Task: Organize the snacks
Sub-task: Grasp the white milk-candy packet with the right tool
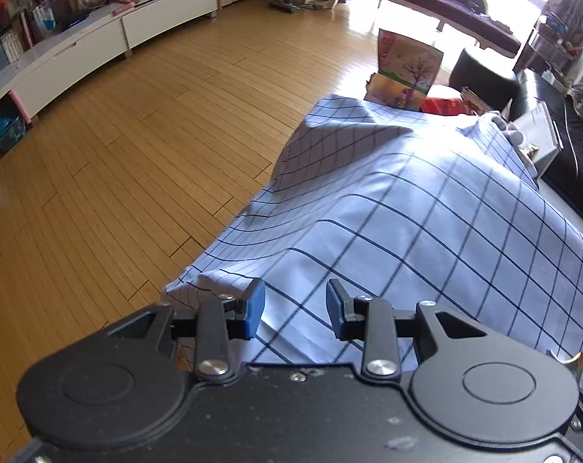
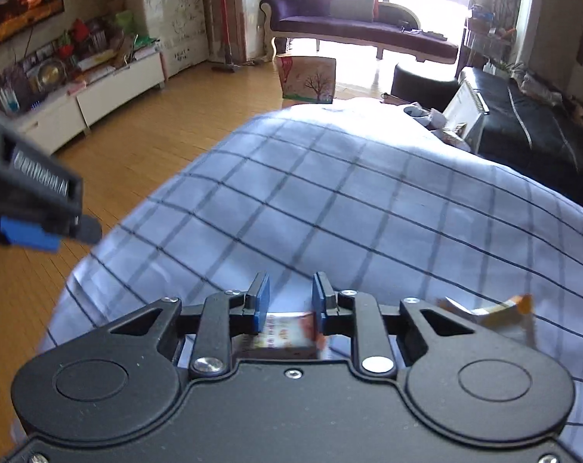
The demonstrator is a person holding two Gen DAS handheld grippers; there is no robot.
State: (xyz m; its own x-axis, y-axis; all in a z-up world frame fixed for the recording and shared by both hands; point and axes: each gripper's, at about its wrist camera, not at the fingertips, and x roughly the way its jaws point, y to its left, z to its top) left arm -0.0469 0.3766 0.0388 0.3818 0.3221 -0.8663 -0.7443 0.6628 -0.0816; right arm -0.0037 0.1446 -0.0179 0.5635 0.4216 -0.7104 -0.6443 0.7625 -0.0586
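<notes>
A small snack packet (image 2: 285,332) with a pale orange print sits between the blue pads of my right gripper (image 2: 289,301), which is shut on it just above the blue checked cloth (image 2: 368,200). Another orange and white snack packet (image 2: 496,314) lies on the cloth just to the right. My left gripper (image 1: 294,306) hovers over the cloth's near corner with its jaws apart and nothing between them. One of the left gripper's blue pads (image 2: 29,233) shows at the left edge of the right wrist view.
At the cloth's far end stands a paper bag with a tree picture (image 1: 407,73) and a red packet (image 1: 442,106). A white box (image 1: 538,135) sits at the far right beside a black sofa (image 2: 542,135). Wooden floor (image 1: 137,154) lies to the left.
</notes>
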